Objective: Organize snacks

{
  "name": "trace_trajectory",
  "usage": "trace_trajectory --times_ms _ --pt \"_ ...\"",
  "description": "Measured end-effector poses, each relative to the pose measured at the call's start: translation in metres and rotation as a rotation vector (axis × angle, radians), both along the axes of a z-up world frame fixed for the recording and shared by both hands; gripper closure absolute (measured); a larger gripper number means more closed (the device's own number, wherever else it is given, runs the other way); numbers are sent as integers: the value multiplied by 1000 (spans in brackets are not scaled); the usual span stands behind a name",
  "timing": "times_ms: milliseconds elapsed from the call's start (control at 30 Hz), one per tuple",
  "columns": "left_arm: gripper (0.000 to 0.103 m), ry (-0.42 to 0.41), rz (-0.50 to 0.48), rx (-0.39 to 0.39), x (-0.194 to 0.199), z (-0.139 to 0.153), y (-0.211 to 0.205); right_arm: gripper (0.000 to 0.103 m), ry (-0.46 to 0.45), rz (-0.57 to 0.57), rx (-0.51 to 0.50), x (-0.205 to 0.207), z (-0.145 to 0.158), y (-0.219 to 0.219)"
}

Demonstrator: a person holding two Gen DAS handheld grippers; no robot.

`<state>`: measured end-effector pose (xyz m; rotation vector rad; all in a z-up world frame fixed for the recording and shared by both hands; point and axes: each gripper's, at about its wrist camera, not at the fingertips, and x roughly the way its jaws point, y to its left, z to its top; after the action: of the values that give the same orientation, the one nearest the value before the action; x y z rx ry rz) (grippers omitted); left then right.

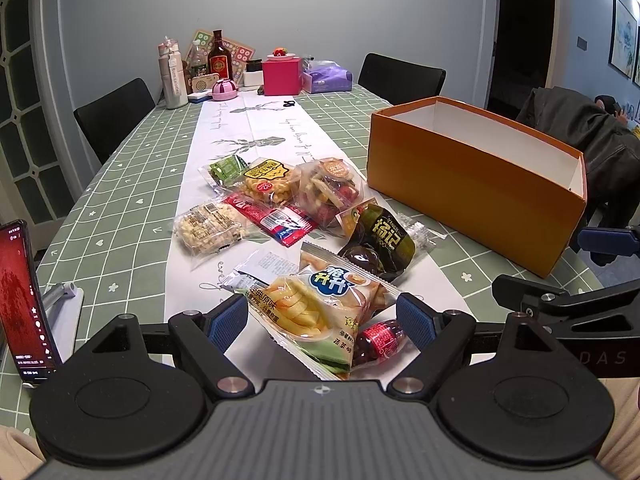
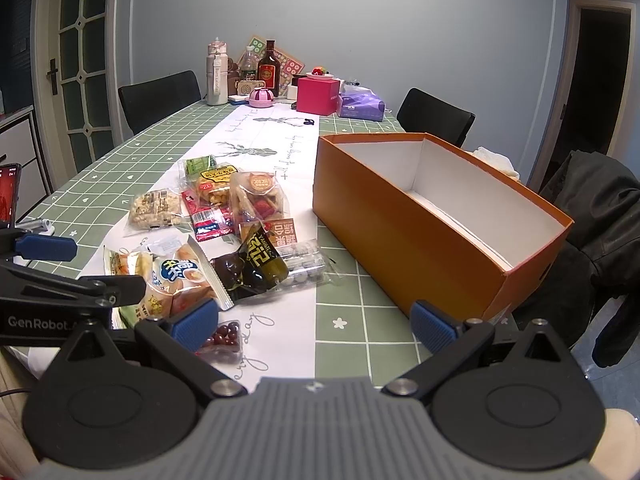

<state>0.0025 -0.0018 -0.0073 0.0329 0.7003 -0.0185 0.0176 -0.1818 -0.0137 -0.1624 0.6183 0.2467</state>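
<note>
The snacks lay in a loose heap on the white runner (image 1: pixel 224 148) down the middle of the table (image 1: pixel 120 184): a chip bag (image 1: pixel 320 304) nearest the camera, a packet of red candies (image 1: pixel 380 340) just beside it, a dark green packet (image 1: pixel 384 240) behind, then a red wrapper (image 1: pixel 276 216), a puffed-rice cake (image 1: pixel 208 228), a yellow cracker pack (image 1: pixel 266 180), a clear bag of mixed treats (image 1: pixel 328 188) and a small green packet (image 1: pixel 228 166). The left gripper (image 1: pixel 322 322) hovered low over the chip bag with its blue pads spread wide to either side of it, holding nothing. The right gripper (image 2: pixel 314 324) was likewise wide and held nothing, hanging above the green checked cloth between the heap and the orange box (image 2: pixel 400 216). That box stood open to the right of the snacks, its white inside showing no contents. A phone (image 1: pixel 20 304) leaned on a stand at the left edge. Bottles (image 1: pixel 219 60), a pink box (image 1: pixel 282 76) and a tissue pack (image 1: pixel 326 76) crowded the far end, with black chairs (image 1: pixel 112 116) alongside.
</note>
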Motion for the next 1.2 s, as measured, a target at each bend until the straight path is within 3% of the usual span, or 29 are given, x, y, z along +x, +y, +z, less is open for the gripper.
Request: trace_trajectory --times_ms 1200 --pt "5 9 0 -6 0 -4 2 3 3 -4 -3 1 -2 1"
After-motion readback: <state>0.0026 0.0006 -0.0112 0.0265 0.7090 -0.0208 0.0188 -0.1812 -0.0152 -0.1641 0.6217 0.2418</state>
